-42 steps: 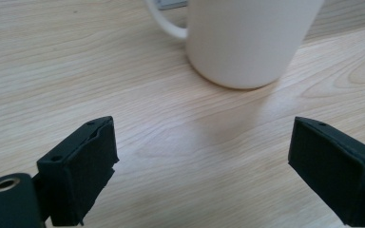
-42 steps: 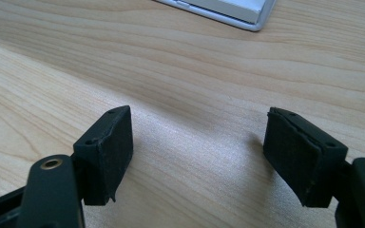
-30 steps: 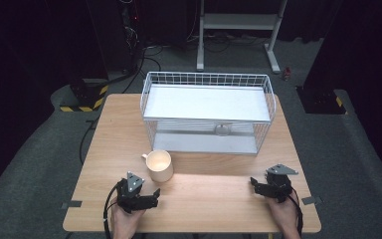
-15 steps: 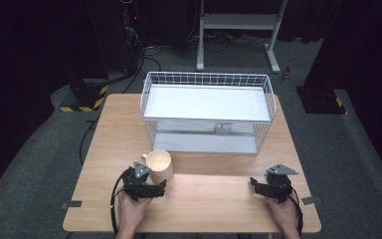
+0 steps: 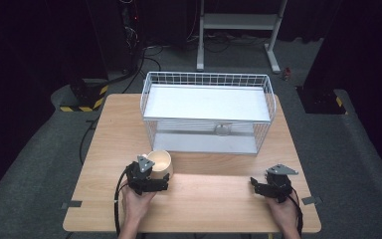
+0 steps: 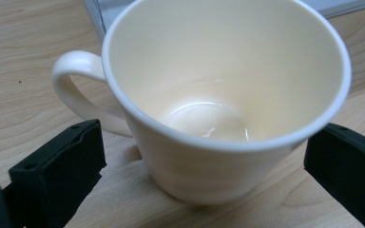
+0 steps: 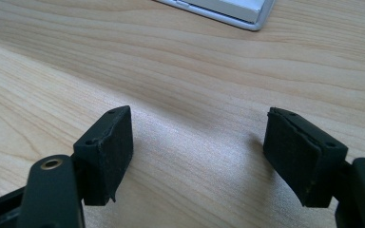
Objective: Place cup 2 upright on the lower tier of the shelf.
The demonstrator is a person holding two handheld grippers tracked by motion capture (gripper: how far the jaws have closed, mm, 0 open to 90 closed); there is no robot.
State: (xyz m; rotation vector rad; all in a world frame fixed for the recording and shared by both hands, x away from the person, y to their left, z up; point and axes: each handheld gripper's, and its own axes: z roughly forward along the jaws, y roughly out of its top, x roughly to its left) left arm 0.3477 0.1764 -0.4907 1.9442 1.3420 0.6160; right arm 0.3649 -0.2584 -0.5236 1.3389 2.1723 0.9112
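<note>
A cream cup with a handle stands upright and empty on the wooden table, just in front of the white wire basket. My left gripper is at the cup. In the left gripper view the cup sits between the two black jaws, handle to the left. The jaws have just been opening and stand wide, apart from the cup's wall, so my left gripper is open. My right gripper rests near the table's front right. It is open over bare wood.
The wire basket has a white tray floor and takes up the table's far half. Its base corner lies ahead of the right gripper. Cables trail from the left gripper over the front edge. A dark floor surrounds the table.
My left hand has moved forward and to the right, up to the cup, which now sits between its jaws. The right hand has kept still.
</note>
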